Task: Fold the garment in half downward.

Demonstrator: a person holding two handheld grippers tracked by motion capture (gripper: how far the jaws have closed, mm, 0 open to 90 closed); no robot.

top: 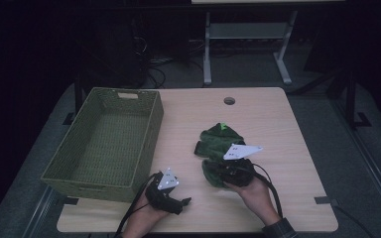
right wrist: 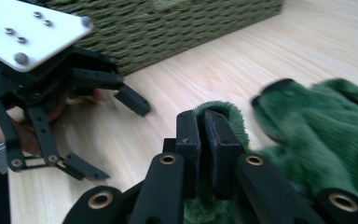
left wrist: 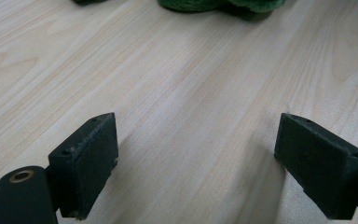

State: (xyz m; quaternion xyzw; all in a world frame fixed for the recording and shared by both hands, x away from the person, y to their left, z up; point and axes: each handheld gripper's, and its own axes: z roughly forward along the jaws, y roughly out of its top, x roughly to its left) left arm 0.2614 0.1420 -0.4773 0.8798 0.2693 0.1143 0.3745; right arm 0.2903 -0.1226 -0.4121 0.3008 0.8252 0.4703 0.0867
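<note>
Left gripper (top: 177, 194): I hold it low near my body, jaws wide apart, nothing between them
Right gripper (right wrist: 204, 140): my jaws are pressed together, pinching a fold of green fabric (right wrist: 321, 135)

Dark green fuzzy cloth (top: 218, 144); olive woven basket (top: 110, 144); pale wood-grain table (top: 278, 129); black jaws.

A pale wooden table (top: 278, 114) stands on grey floor (top: 243, 69); beyond it, dimly, perhaps a white desk frame (top: 248, 34).
</note>
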